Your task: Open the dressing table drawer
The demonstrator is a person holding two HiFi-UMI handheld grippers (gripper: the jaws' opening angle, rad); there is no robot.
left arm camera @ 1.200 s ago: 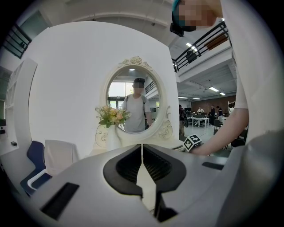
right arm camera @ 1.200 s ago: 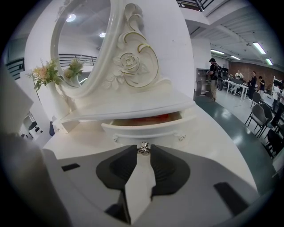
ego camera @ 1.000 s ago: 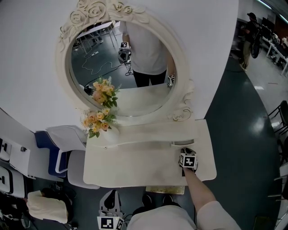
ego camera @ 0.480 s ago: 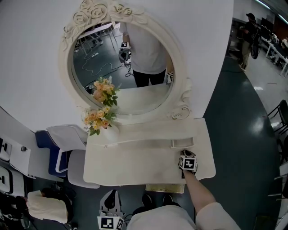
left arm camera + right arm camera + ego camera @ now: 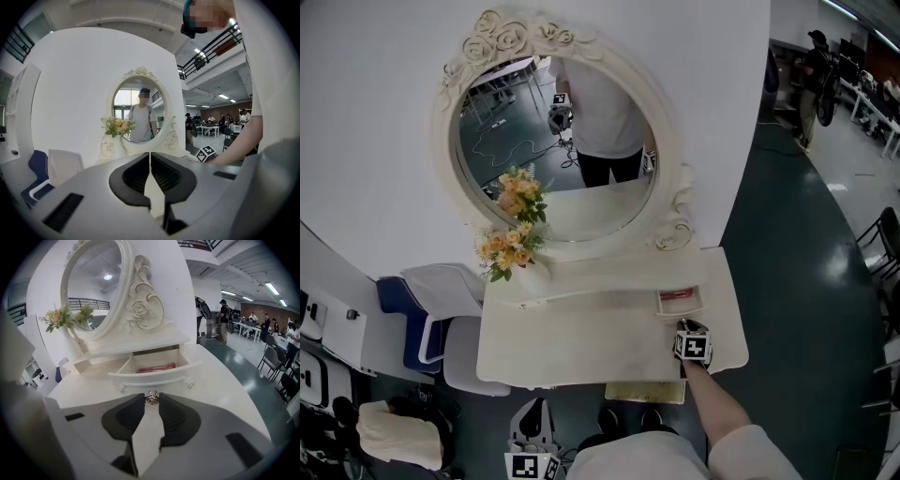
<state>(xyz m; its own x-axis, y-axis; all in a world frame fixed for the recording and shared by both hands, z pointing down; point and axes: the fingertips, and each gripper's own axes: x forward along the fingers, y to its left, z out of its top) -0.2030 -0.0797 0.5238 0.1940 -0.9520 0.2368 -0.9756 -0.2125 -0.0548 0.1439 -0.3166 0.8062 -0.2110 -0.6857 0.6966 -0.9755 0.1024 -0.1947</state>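
The white dressing table has a small drawer under its right shelf. That drawer stands pulled out, and a flat red item lies inside. In the right gripper view the drawer front curves across the middle, with its silver knob pinched between the jaw tips. My right gripper is shut on this knob, over the table's right front. Low by the person's body, my left gripper is shut with nothing in it, away from the table.
An oval rose-carved mirror rises behind the table, and a vase of peach flowers stands at its back left. White and blue chairs stand to the left. A person is far off at the upper right.
The drawer has slid out toward the table's front and the red item inside has come into sight. My right gripper moved back with the knob. The left gripper stays low.
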